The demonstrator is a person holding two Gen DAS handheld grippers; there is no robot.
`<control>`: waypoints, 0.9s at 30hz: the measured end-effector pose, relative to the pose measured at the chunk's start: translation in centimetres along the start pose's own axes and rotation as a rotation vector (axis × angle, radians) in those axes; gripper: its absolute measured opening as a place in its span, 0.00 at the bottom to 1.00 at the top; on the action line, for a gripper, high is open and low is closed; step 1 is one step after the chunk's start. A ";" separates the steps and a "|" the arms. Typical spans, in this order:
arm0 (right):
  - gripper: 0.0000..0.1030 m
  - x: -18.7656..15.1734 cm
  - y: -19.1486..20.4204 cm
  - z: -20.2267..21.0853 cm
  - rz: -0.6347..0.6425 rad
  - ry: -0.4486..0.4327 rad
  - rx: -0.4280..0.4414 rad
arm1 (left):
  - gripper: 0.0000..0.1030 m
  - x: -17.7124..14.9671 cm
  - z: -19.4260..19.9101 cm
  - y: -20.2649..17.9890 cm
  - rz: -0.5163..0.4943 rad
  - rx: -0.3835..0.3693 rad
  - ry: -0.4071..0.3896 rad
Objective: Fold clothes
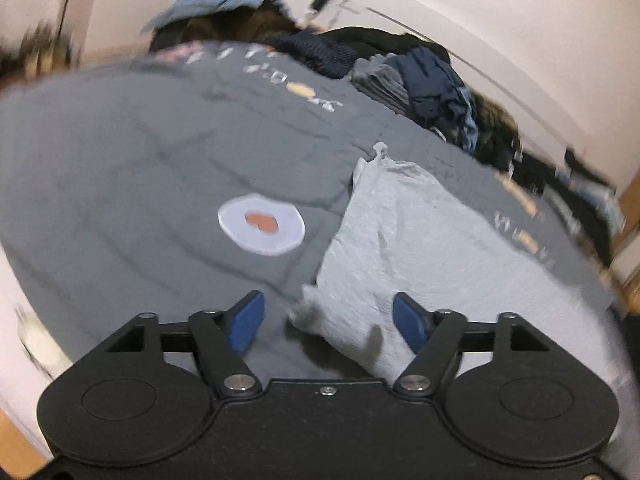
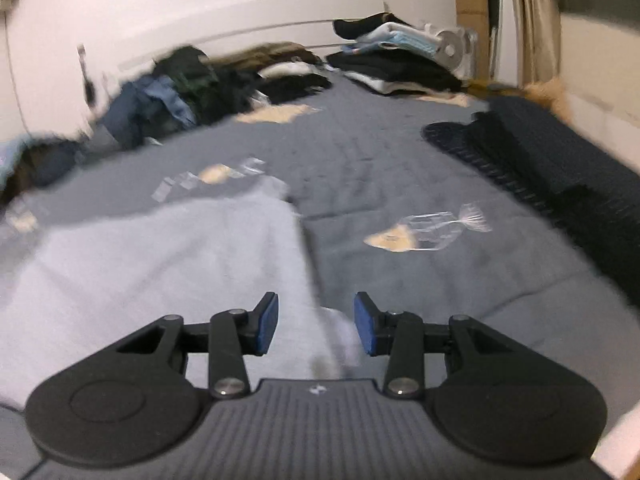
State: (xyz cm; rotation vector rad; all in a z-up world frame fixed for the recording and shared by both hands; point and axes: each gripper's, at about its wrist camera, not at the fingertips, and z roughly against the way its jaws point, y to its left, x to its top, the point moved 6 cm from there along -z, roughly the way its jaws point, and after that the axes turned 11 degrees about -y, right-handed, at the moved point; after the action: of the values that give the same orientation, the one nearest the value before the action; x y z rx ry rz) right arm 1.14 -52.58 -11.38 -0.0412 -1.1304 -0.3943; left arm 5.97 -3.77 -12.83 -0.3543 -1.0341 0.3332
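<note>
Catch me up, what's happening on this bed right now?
A person with two handheld grippers is folding laundry. A light grey garment lies spread on the grey bedspread. The left gripper and right gripper are both open over its near edge, holding nothing. Unfolded clothes are piled along the wall.

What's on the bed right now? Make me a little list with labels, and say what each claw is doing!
surface: grey bedspread with printed pictures
garment: light grey cloth lying spread on it
left claw: open, over the cloth's near corner
right claw: open, over the cloth's edge
messy pile: dark clothes by the wall
folded stack: far end
</note>
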 end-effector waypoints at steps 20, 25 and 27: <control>0.45 -4.7 6.4 -3.2 0.068 0.195 0.145 | 0.19 -1.8 -3.2 0.3 0.219 -0.020 -0.002; 0.46 -5.0 5.0 -3.4 0.054 0.209 0.098 | 0.16 -0.6 -1.9 0.1 0.253 -0.024 -0.073; 0.46 -5.0 4.4 -3.5 0.039 0.212 0.089 | 0.20 -0.7 -2.2 0.3 0.279 -0.013 -0.054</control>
State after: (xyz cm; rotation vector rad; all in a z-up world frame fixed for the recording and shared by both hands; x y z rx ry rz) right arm 3.86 -47.84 -16.60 0.0554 -0.9354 -0.3051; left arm 7.51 -4.09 -14.54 -0.5054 -1.0413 0.5898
